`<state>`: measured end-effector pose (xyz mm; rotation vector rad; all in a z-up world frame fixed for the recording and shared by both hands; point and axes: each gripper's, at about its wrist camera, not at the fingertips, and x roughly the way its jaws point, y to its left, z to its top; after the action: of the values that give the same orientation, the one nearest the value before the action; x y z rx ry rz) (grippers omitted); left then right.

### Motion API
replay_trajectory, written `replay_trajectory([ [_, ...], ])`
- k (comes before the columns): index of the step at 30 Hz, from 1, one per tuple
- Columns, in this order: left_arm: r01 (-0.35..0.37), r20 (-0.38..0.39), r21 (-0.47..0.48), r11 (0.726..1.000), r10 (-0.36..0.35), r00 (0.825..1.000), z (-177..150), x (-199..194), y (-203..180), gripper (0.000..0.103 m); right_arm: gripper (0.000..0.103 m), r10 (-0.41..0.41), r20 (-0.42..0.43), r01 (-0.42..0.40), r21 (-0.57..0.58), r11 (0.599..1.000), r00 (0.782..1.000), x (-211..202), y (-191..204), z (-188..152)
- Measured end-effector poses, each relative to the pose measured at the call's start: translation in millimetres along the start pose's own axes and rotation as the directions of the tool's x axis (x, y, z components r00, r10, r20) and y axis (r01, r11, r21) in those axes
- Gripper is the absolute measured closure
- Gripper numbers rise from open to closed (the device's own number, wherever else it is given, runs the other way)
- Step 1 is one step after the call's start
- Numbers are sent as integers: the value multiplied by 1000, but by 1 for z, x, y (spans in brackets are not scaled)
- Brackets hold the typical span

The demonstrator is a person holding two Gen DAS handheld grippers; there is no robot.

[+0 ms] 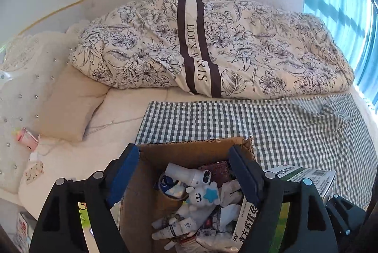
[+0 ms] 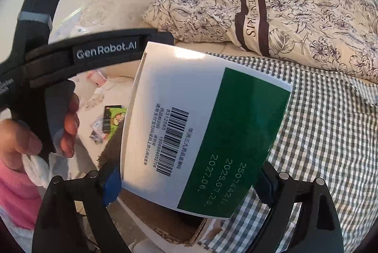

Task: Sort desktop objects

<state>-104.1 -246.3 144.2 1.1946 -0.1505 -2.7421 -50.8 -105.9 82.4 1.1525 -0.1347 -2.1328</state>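
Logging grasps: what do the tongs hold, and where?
Right tongs grip the green-and-white medicine box by its two opposite sides at its near end. Left tongs hold nothing.

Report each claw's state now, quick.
Left claw: open, empty, above the cardboard box.
Right claw: shut on the green-and-white medicine box.

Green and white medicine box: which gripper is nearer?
Right. The right gripper is shut on the medicine box, holding it over the cardboard box. The left gripper is open above the cardboard box, the medicine box off to its right.
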Motion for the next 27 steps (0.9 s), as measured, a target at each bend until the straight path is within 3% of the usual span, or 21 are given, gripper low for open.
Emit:
replay_trajectory([
  [10, -30, 20, -58, 998, 31, 999, 5, -22, 12, 19, 13, 135, -35, -136, -13, 991, 990, 16, 17, 14],
  [18, -37, 6, -63, 997, 38, 999, 0, -19, 14, 18, 13, 4, -78, -10, -85, 996, 997, 29, 10, 12],
  [25, -61, 22, -67, 996, 62, 998, -10, -27, 5, 15, 13, 0, 18, 0, -25, 1000, 1000, -14, -12, 2],
  [27, -62, 49, -97, 993, 67, 997, -21, -34, -4, 6, 13, -47, 62, 48, -24, 999, 997, -34, -22, -2],
])
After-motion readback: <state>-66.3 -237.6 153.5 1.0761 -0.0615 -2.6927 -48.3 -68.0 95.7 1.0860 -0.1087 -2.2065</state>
